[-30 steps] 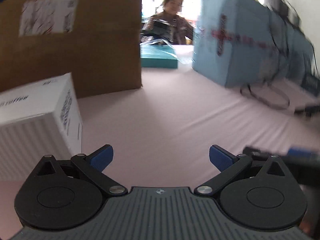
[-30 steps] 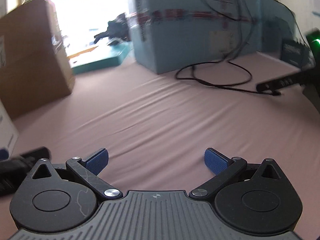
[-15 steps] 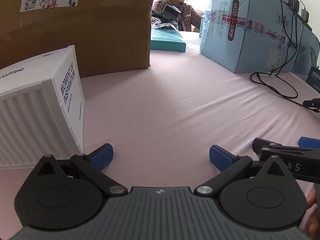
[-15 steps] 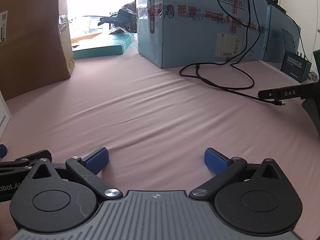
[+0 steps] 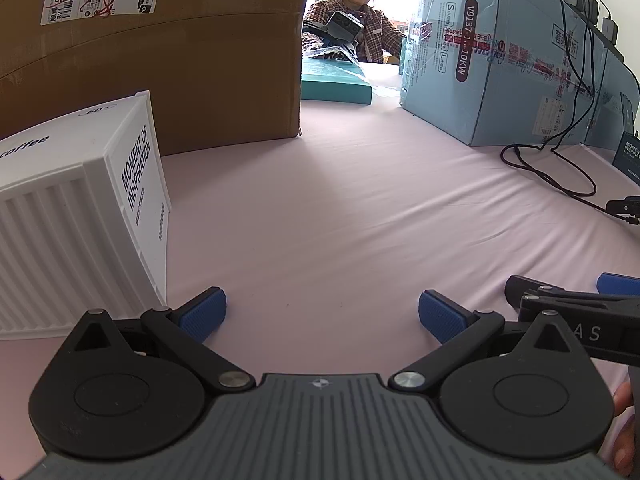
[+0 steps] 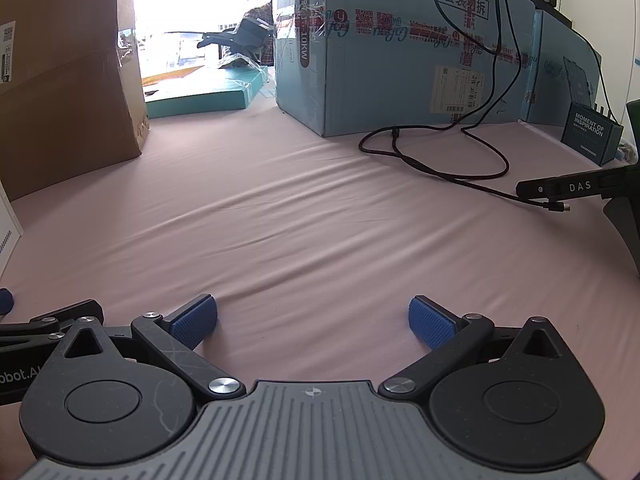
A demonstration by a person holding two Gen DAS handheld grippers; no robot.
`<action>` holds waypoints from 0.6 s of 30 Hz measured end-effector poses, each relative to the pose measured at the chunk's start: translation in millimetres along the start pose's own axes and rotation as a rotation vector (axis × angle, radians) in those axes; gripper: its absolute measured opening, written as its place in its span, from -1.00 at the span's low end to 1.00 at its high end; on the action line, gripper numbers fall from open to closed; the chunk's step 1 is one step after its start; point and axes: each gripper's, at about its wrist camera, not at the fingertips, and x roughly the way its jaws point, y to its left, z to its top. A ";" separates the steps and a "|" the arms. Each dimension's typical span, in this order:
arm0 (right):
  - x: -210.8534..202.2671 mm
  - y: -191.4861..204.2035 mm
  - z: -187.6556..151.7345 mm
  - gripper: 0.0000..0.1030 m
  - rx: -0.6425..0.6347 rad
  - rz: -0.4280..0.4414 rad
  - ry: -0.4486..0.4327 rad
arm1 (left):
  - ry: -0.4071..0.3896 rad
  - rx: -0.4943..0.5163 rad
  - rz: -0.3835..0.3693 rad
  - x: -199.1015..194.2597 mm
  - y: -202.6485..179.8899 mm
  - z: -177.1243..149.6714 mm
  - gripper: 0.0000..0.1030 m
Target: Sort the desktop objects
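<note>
Two hand-held grippers rest low over a pink cloth-covered table, side by side, each with its blue-padded jaws spread wide and nothing between them. The left gripper sits just beside a white ribbed plastic box printed "MOMENT OF INSPIRATION", which is tilted on the cloth in front of a large brown cardboard carton. The right gripper faces open cloth; well beyond the white box, at the far right of the table, a small dark blue box with the same slogan stands against a large light-blue carton, with a looped black cable lying between. A flat teal box lies behind the brown carton, where a seated person looks on.

Sorting appears not yet begun, and the white box looks the nearest candidate. Done well, the left gripper would turn toward it and close across a narrow edge or wall, since its broad ribbed face seems too wide for the jaws; a firm, square bite should keep the smooth plastic from slipping. The cable is worth steering clear of.
</note>
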 end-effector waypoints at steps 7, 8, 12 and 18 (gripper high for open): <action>0.1 0.0 0.4 1.00 0.000 0.001 0.000 | 0.001 0.000 0.002 0.1 -0.3 0.3 1.00; 0.1 0.0 0.4 1.00 0.000 0.001 0.000 | 0.000 0.000 0.002 0.1 -0.2 0.3 1.00; 0.3 -0.5 0.3 1.00 -0.001 0.001 0.000 | -0.002 -0.014 0.013 1.4 0.2 1.0 1.00; 0.9 -0.4 0.3 1.00 0.001 0.000 0.000 | -0.005 -0.035 0.028 3.4 0.8 2.0 1.00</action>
